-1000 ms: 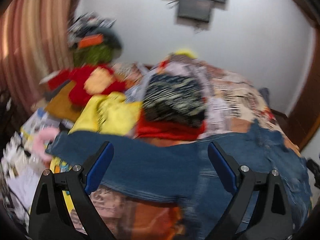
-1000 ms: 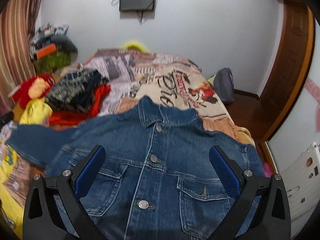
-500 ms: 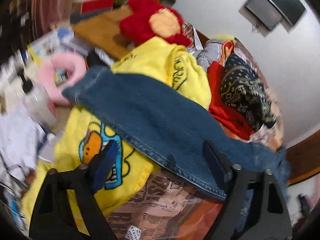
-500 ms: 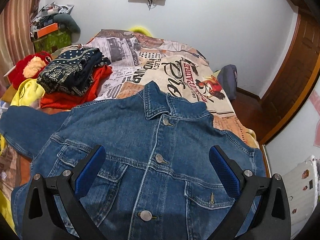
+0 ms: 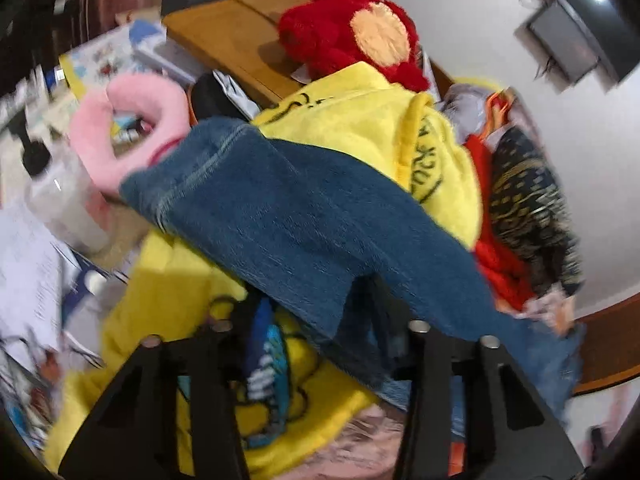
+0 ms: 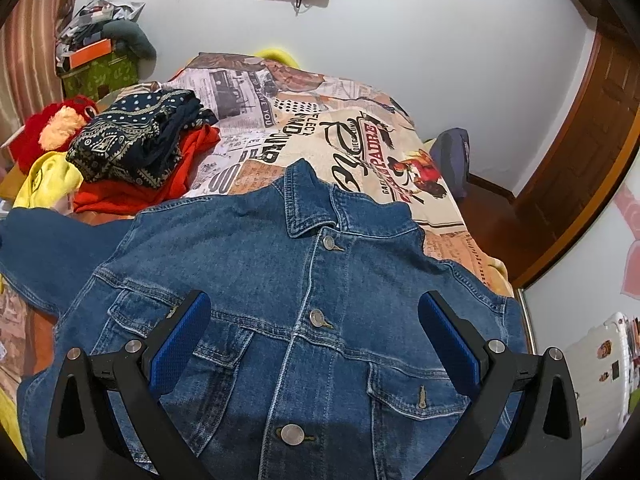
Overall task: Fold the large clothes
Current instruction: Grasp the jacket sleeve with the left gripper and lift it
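Observation:
A blue denim jacket (image 6: pixel 280 280) lies front up and buttoned on the patterned bed cover (image 6: pixel 320 128), collar toward the far wall. My right gripper (image 6: pixel 314 320) hovers open over its chest, with nothing between the blue pads. The jacket's left sleeve (image 5: pixel 280 216) stretches out over yellow cloth toward the bed's left edge. My left gripper (image 5: pixel 316 312) points down at the sleeve's near edge, jaws closing. A fold of denim hangs between the fingers and hides their tips. A clear gap still shows between the two fingers.
Folded dark patterned and red clothes (image 6: pixel 136 148) are stacked at the left of the bed beside a yellow garment (image 5: pixel 360 120). A red plush toy (image 5: pixel 344 32), a pink ring pillow (image 5: pixel 120 128) and a bottle (image 5: pixel 60 200) crowd the left side. A wooden door (image 6: pixel 592 120) is at the right.
My left gripper swung left and down along the sleeve, rolled, and narrowed its jaws around the sleeve's edge. The right gripper barely moved over the jacket.

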Action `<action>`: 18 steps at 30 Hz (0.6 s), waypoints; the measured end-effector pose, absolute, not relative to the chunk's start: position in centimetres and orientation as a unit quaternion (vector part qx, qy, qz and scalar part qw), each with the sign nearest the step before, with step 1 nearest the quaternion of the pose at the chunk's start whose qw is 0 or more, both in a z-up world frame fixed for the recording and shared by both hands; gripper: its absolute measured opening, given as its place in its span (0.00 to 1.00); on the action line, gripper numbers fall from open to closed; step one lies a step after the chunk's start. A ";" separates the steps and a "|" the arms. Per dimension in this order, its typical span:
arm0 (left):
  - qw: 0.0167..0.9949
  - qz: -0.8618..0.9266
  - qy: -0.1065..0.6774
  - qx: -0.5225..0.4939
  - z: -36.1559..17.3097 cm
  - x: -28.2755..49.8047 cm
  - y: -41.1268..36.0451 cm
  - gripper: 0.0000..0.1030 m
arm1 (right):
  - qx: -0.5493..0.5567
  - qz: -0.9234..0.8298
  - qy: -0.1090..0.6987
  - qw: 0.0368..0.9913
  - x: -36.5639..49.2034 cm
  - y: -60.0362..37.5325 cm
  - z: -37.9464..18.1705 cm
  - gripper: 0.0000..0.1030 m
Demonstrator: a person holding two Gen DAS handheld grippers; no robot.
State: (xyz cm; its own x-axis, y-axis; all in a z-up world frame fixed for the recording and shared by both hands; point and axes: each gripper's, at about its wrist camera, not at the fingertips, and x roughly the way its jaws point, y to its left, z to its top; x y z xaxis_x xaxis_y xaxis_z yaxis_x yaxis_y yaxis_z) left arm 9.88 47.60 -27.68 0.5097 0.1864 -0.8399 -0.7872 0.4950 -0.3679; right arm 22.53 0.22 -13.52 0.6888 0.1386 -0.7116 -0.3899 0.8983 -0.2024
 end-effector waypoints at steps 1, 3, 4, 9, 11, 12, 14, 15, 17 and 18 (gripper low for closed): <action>0.779 0.322 0.389 -0.371 -27.3 10.4 47.3 0.37 | -0.170 0.146 0.366 0.903 22.5 0.1 -13.4 1.00; 0.783 0.339 0.396 -0.340 -26.5 11.1 46.8 0.24 | -0.164 0.146 0.365 0.905 22.5 -0.4 -13.1 1.00; 0.785 0.341 0.398 -0.330 -26.0 11.4 46.6 0.20 | -0.161 0.145 0.365 0.905 22.5 -0.5 -13.1 1.00; 0.806 0.321 0.367 -0.335 -22.8 11.7 45.1 0.11 | -0.144 0.140 0.363 0.910 22.7 -2.1 -12.5 1.00; 0.822 0.309 0.346 -0.329 -20.6 12.1 44.1 0.10 | -0.137 0.137 0.363 0.911 22.9 -2.7 -12.3 1.00; 0.830 0.303 0.338 -0.325 -19.6 12.4 43.6 0.10 | -0.133 0.137 0.364 0.912 22.9 -3.1 -12.3 1.00; 0.849 0.288 0.317 -0.308 -16.9 13.1 42.0 0.10 | -0.127 0.134 0.362 0.914 23.0 -3.8 -12.1 1.00; 0.858 0.281 0.309 -0.300 -15.9 13.6 41.2 0.10 | -0.124 0.131 0.361 0.915 23.0 -4.1 -12.0 1.00; 0.878 0.261 0.291 -0.278 -13.3 14.7 39.0 0.10 | -0.121 0.124 0.356 0.918 23.0 -4.8 -11.8 1.00; 0.887 0.248 0.283 -0.267 -12.1 15.3 37.9 0.10 | -0.119 0.122 0.353 0.920 22.9 -5.0 -11.6 1.00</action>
